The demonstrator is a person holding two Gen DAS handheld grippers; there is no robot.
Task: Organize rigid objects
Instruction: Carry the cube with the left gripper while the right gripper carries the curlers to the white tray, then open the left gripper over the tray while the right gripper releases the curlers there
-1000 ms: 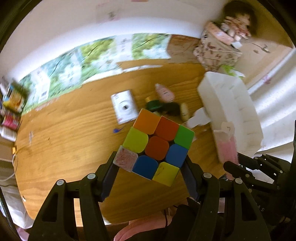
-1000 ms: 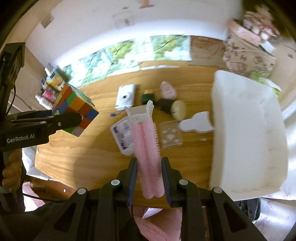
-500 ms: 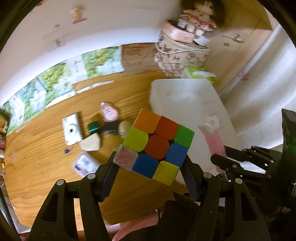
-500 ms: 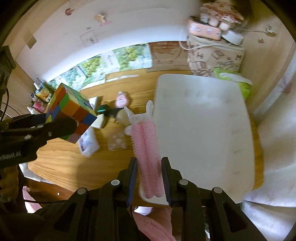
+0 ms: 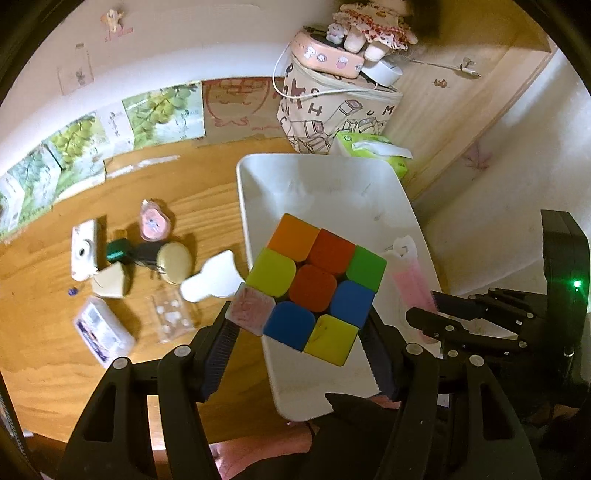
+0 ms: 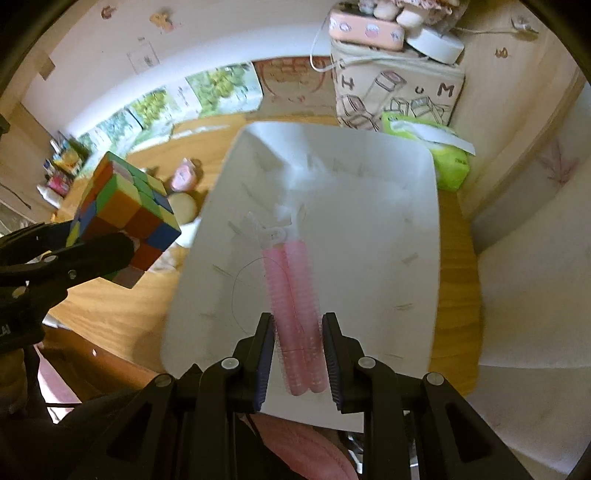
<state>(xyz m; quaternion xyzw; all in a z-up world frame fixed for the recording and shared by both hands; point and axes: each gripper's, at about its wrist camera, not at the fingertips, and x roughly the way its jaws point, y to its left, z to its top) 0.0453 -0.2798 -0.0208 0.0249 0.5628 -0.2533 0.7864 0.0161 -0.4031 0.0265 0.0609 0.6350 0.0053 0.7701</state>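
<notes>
Left gripper [image 5: 301,338] clamped on a colour-scrambled puzzle cube [image 5: 314,291], fingers pressed to two opposite sides; cube held in the air over the near left rim of a white tray [image 5: 321,188]. Right gripper [image 6: 299,360] clamped on a pair of pink hair rollers [image 6: 293,291] with a white clip at the far end, held over the middle of the tray, pointing steeply down. Only the left wrist view gives the wooden table [image 5: 55,369] left of the tray with its loose items: a small white toy camera [image 5: 84,254], a pink heart-shaped case [image 5: 154,221], a dark green piece [image 5: 117,250], a round beige compact [image 5: 174,263], a white paddle-shaped piece [image 5: 214,278] just beside the tray's edge, a clear blister pack [image 5: 170,314], a white rectangular box with a printed label [image 5: 102,334] and a beige wedge [image 5: 109,282]. That view also catches the right gripper side-on at the right edge, rollers poking out between its fingers. The right wrist view shows the tray's whole floor, white and blurred, faint marks on it, and the cube from the side, with more than one face visible. Both views take in the printed fabric bag [image 6: 397,92] behind the tray, a pink case [image 6: 365,27] and a doll on top of it, and a green tissue pack [image 6: 448,162] beside it. Fruit pictures line the wall.
</notes>
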